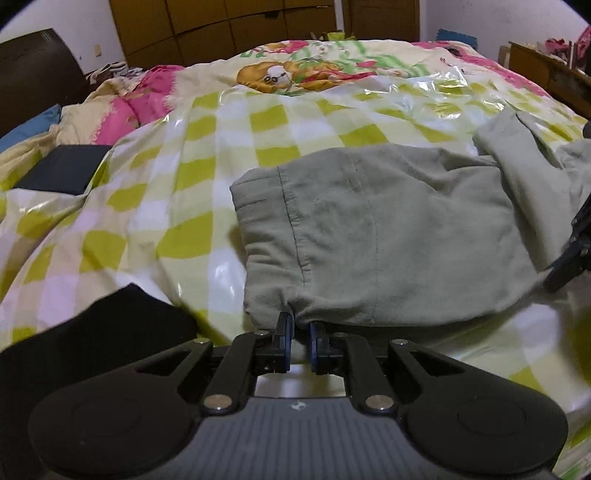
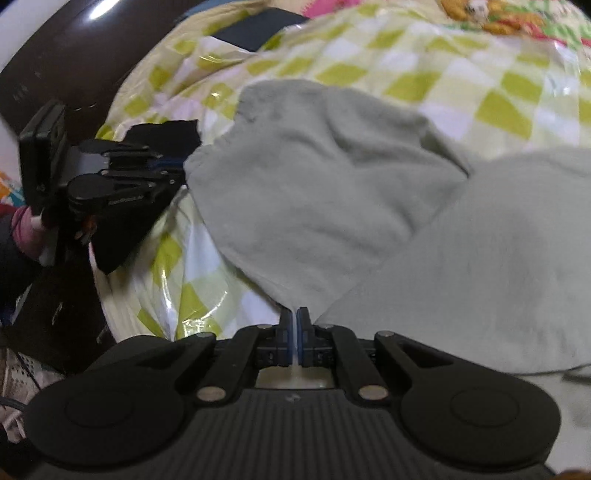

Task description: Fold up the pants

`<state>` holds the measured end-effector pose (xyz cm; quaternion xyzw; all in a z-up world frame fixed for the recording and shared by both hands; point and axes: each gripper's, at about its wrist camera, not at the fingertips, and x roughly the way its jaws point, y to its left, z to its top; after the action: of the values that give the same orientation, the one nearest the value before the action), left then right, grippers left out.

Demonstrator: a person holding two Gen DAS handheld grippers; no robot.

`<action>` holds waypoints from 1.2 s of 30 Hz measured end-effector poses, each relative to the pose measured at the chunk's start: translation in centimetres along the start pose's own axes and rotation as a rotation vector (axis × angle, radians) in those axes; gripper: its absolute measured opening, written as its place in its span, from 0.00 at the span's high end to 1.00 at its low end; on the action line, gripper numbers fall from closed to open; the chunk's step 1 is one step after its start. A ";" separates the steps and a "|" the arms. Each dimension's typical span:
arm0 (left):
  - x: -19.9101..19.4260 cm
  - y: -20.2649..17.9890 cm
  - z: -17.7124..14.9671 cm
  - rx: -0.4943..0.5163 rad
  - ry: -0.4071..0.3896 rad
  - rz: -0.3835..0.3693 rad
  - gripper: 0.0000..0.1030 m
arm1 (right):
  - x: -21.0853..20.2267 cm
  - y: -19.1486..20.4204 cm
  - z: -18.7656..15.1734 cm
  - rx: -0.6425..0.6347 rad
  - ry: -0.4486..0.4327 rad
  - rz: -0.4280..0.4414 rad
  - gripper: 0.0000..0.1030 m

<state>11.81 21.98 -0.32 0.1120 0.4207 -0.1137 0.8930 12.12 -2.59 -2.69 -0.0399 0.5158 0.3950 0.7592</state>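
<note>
Grey-green pants [image 1: 373, 229] lie on a bed covered with a shiny yellow-green checked sheet [image 1: 155, 206]. My left gripper [image 1: 299, 328] sits at the near corner of the waistband, its blue pads a small gap apart with the cloth edge bunched at the tips. My right gripper [image 2: 296, 319] is shut on the near edge of the pants [image 2: 332, 192], pinching a thin fold between its pads. The left gripper also shows in the right wrist view [image 2: 162, 173], at the waistband corner. The right gripper's fingers [image 1: 572, 251] show at the right edge of the left wrist view.
A black cloth [image 1: 92, 339] lies at the near left of the bed. A dark flat box [image 1: 62, 170] sits at the far left. A pink and cartoon-print quilt [image 1: 280, 74] is heaped at the back. A dark headboard [image 2: 81, 51] and wooden cabinets [image 1: 229, 26] stand beyond.
</note>
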 end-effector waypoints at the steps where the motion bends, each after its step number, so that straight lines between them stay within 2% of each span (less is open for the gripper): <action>1: -0.1 -0.4 -0.2 0.010 -0.002 0.003 0.74 | 0.2 0.4 -0.1 -0.040 0.008 -0.034 0.97; 2: -0.2 -0.9 -0.4 0.032 -0.001 0.011 0.74 | 0.4 0.4 -0.3 -0.055 0.016 -0.059 0.97; 7: 0.0 -2.8 -1.9 0.147 0.054 0.023 0.73 | -0.1 -0.6 -0.2 -0.033 0.034 -0.077 0.95; 13: -1.8 -1.7 -2.4 0.075 0.065 0.053 0.73 | -2.1 0.8 -1.0 -0.030 0.007 -0.051 0.84; 16: -4.1 -1.7 -1.9 0.035 0.012 0.041 0.73 | -3.2 1.6 -1.3 -0.043 -0.021 -0.034 0.76; 19: -5.0 -2.8 -0.1 0.010 -0.102 0.029 0.68 | -3.2 1.6 -1.1 -0.026 -0.030 -0.096 0.73; 21: -3.7 -4.1 1.0 0.026 -0.132 0.022 0.63 | -3.4 0.5 -1.3 0.045 -0.043 -0.116 0.73; 22: -2.6 -4.9 1.3 0.039 -0.120 0.009 0.61 | -3.6 -0.1 -1.4 0.083 -0.049 -0.120 0.73; 26: 1.9 -7.3 -1.0 0.120 0.043 -0.017 0.60 | -7.1 -2.4 -2.7 0.170 -0.135 -0.167 0.73; 29: 1.0 -8.0 -1.3 0.137 0.052 -0.019 0.59 | -9.8 -6.0 -3.7 0.276 -0.233 -0.254 0.68; 33: -0.1 -8.4 1.2 0.085 0.012 -0.061 0.59 | -12.0 -11.8 -4.2 0.466 -0.354 -0.427 0.65; 35: -0.5 -9.7 2.6 0.104 -0.029 -0.081 0.59 | -13.2 -14.9 -4.5 0.576 -0.426 -0.487 0.64; 36: -0.4 -10.8 3.2 0.123 -0.054 -0.094 0.59 | -13.7 -16.4 -4.5 0.625 -0.461 -0.496 0.59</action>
<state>10.68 10.84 0.89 0.1437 0.3936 -0.1844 0.8891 17.14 -23.59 0.72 0.1576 0.4027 0.0256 0.9013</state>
